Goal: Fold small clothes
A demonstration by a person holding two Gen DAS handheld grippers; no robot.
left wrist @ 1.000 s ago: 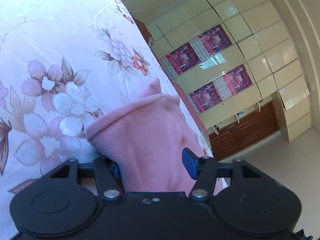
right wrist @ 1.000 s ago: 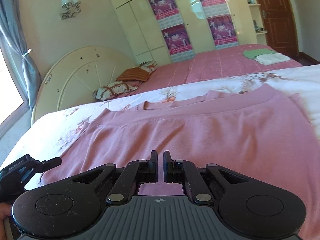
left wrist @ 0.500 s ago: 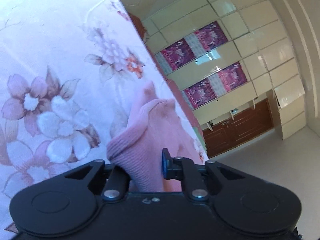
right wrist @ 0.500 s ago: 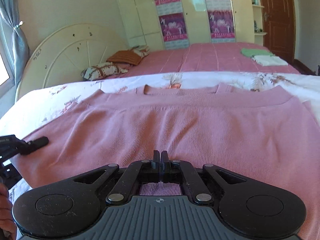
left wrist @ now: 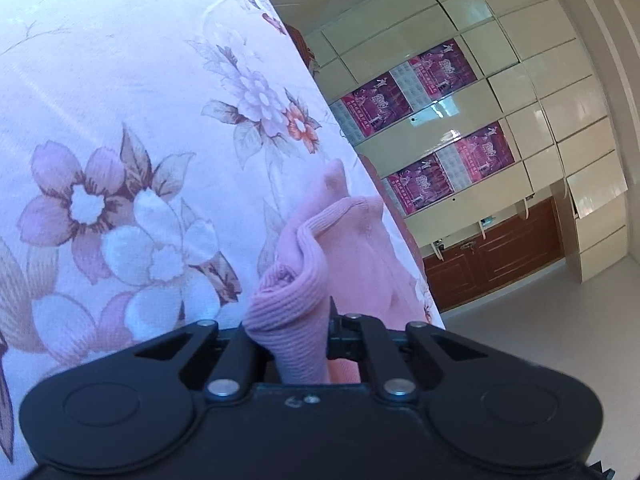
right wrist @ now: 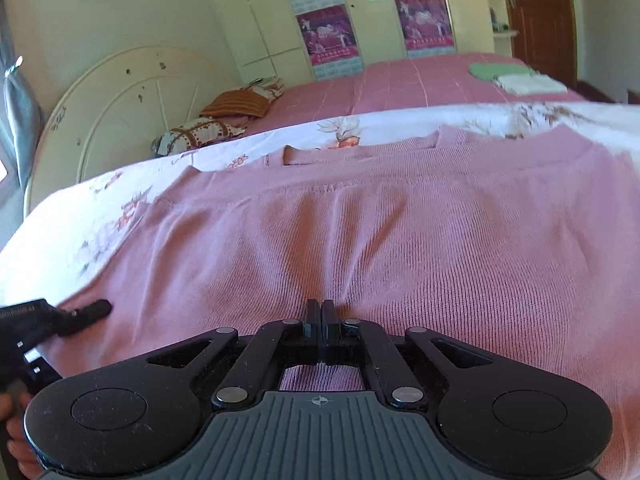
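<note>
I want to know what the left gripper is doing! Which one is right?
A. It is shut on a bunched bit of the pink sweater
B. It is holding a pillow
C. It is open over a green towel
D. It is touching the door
A: the left gripper is shut on a bunched ribbed edge of the pink sweater, above the flowered sheet.

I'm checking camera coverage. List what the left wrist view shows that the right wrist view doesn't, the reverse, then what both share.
Left wrist only: the left gripper shut on a bunched ribbed edge of the pink sweater, with brown lower cabinets beyond.

Right wrist only: the right gripper shut on the sweater's near edge, the sweater spread flat, a cream headboard, pillows and folded clothes on the pink bed.

Both: the sweater, floral sheet, and wardrobe posters.
</note>
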